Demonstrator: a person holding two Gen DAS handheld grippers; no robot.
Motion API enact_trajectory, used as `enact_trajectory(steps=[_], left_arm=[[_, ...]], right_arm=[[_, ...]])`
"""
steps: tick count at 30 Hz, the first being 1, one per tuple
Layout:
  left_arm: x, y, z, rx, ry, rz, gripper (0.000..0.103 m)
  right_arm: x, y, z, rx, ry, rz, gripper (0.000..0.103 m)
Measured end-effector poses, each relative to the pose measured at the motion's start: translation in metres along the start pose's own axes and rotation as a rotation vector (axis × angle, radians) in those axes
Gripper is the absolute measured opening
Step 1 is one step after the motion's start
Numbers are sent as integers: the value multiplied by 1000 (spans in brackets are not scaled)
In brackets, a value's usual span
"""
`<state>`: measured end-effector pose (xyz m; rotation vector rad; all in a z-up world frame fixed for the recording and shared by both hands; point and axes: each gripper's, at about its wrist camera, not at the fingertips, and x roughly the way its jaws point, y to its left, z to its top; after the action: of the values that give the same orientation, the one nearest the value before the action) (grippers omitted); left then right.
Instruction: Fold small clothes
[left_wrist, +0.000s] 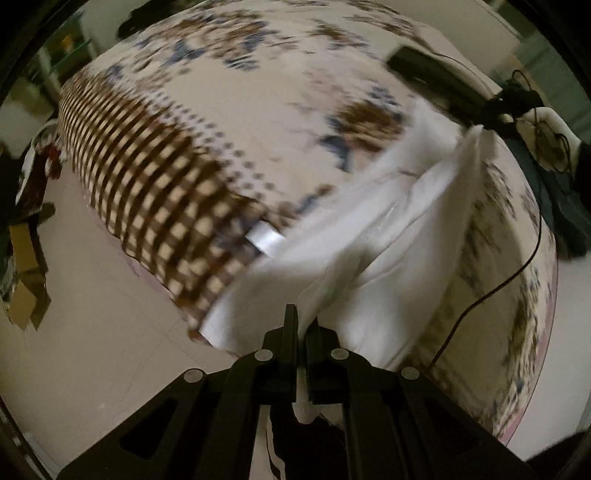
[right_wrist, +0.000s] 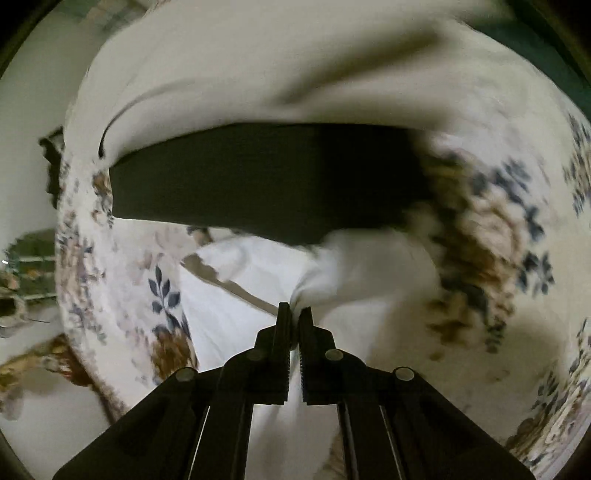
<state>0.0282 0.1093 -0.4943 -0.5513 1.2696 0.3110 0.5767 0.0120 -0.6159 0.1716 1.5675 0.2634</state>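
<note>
A small white garment (left_wrist: 388, 229) lies stretched over a flowered bed cover (left_wrist: 240, 110). My left gripper (left_wrist: 303, 321) is shut on one end of the garment near the bed's edge. In the left wrist view the right gripper (left_wrist: 476, 127) holds the far end, lifted. In the right wrist view my right gripper (right_wrist: 294, 310) is shut on a bunched fold of the white garment (right_wrist: 354, 273), which hangs down below the fingers. Both views are blurred.
A flat black object (right_wrist: 258, 184) lies on the bed just beyond the right gripper; it also shows in the left wrist view (left_wrist: 436, 74) with a black cable (left_wrist: 517, 273). A checked border (left_wrist: 147, 192) marks the bed's side. Cardboard boxes (left_wrist: 26, 280) stand on the floor at left.
</note>
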Motion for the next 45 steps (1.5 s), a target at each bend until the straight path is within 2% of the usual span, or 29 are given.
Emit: enact_trajectory(steps=[5,9,10,12,13,14,16,19,22,23,26,30,31,32,33,34,36,38,41,45], left_arm=[[53,42,13,-52,49,-5,1],[93,68,15,-105,161,-32,6],[97,75,14,-130,182,-58,7],[97,90,10,-187,199,-98,21],[95,96,8,-206,196,-102,30],[92,105,7,-232,196,-105,36],[89,118,6,-272,193,-115,39],[83,128,11,-285,188,-137,39],[85,122,17,-227,189,-125,39],[87,118,20,-201,192,-122,39],[95,105,24,-137,209,-104,39],[102,93,22,-100,202,-84,36],[100,91,20,-92,181,-73,32],[98,88,20,-88,164,-64,10],[97,87,20,-86,158,-58,3],[94,86,19,-87,153,-55,3],[83,86,17,-80,118,-43,2],[69,86,14,-70,97,-43,2],[54,83,14,-72,82,-71,1],[31,83,7,-52,66,-109,1]], right_arm=[[57,58,20,-38,22,-148,4],[90,69,30,-19,70,-190,4],[93,68,31,-5,80,-183,7],[88,60,25,32,94,-97,28],[82,55,18,50,101,-42,50],[73,48,5,62,103,11,65],[57,37,-23,48,105,69,66],[41,15,-97,9,142,69,66],[56,-8,-201,31,271,79,66],[68,-16,-245,57,340,100,66],[98,-27,-343,119,475,148,66],[121,-35,-425,210,527,203,66],[127,-35,-441,229,528,225,66],[129,-34,-449,237,524,238,65],[132,-32,-459,240,515,245,64],[133,-31,-465,243,507,235,62],[138,-20,-477,258,472,230,48],[139,-20,-489,263,431,193,7],[130,-21,-508,283,348,133,0],[108,-33,-522,272,269,76,0]])
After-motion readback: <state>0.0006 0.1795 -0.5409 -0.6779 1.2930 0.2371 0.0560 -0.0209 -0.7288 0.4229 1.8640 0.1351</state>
